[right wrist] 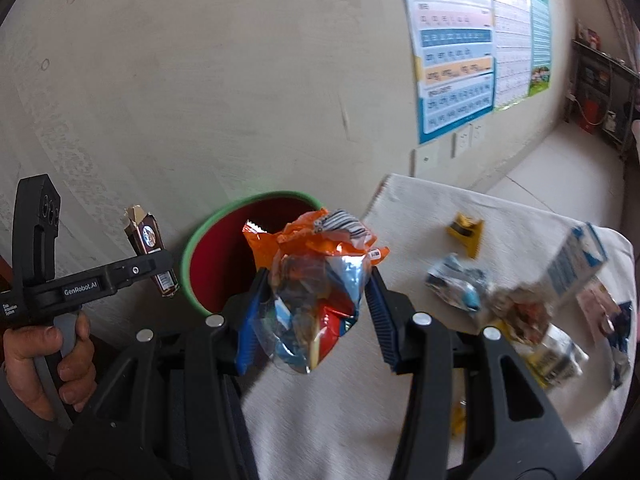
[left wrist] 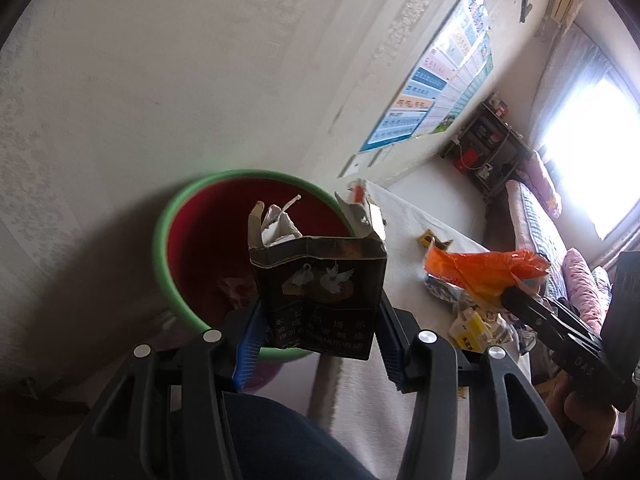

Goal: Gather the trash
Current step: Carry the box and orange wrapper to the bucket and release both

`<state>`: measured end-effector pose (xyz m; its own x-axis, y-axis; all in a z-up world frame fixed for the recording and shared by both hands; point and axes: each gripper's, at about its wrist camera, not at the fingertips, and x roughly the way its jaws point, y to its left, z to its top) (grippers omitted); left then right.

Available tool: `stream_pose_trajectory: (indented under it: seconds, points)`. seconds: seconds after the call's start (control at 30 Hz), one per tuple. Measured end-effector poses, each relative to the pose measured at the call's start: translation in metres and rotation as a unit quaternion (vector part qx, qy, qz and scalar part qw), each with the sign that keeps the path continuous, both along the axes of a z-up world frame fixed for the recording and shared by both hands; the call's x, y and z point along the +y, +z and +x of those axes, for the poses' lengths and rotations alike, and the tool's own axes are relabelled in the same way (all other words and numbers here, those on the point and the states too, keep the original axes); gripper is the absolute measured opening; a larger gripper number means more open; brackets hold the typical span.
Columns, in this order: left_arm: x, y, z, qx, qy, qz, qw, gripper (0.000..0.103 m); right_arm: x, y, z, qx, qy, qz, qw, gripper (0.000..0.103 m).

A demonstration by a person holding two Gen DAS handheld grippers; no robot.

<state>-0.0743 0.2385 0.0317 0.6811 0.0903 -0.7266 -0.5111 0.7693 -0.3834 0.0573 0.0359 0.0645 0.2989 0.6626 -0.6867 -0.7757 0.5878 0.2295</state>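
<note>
My left gripper (left wrist: 318, 332) is shut on a torn dark cigarette pack (left wrist: 320, 280) with white birds printed on it, held in front of a red bin with a green rim (left wrist: 188, 208). My right gripper (right wrist: 312, 316) is shut on a crumpled orange and silver snack wrapper (right wrist: 316, 280), held near the same bin (right wrist: 224, 240) beside the table's left end. In the right wrist view the left gripper (right wrist: 158, 264) shows at the left with the cigarette pack (right wrist: 150, 248). In the left wrist view the right gripper (left wrist: 510, 298) holds the wrapper (left wrist: 480, 268) at the right.
A white-covered table (right wrist: 420, 240) carries more trash: a yellow scrap (right wrist: 466, 232), a blue-white carton (right wrist: 576, 264), a crumpled foil wrapper (right wrist: 456, 288) and a yellow box (right wrist: 552, 356). The wall with posters (right wrist: 456, 60) stands behind the bin. A hand (right wrist: 44, 360) grips the left tool.
</note>
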Motion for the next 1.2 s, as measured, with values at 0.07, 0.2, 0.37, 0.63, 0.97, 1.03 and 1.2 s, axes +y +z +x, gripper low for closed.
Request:
stream_pose_trajectory:
  seconds: [0.07,0.2,0.37,0.63,0.97,1.03,1.2]
  points:
    - [0.006,0.0,-0.001,0.004,0.003,0.0,1.0,0.048,0.013,-0.001,-0.002,0.001,0.009,0.0,1.0,0.047]
    - [0.018,-0.001,0.0,0.009,0.006,0.001,0.9999,0.048,0.035,-0.005,-0.003,0.003,0.025,-0.002,1.0,0.047]
    - [0.03,-0.006,-0.001,0.004,0.018,-0.005,0.9998,0.048,0.057,-0.006,-0.001,0.002,0.034,-0.008,0.999,0.047]
    - [0.055,-0.013,0.004,0.004,0.025,-0.019,0.9995,0.048,0.089,-0.019,0.011,0.006,0.043,-0.025,0.999,0.048]
    - [0.069,-0.012,0.017,0.009,0.03,-0.036,0.9989,0.06,0.131,-0.033,0.013,0.017,0.069,-0.049,0.996,0.066]
    - [0.068,-0.006,0.013,-0.003,0.034,-0.033,0.9989,0.074,0.132,-0.036,0.013,0.025,0.069,-0.055,0.996,0.078]
    - [0.064,0.004,0.01,-0.017,0.032,-0.029,0.9989,0.085,0.121,-0.038,0.008,0.024,0.063,-0.062,0.996,0.086]
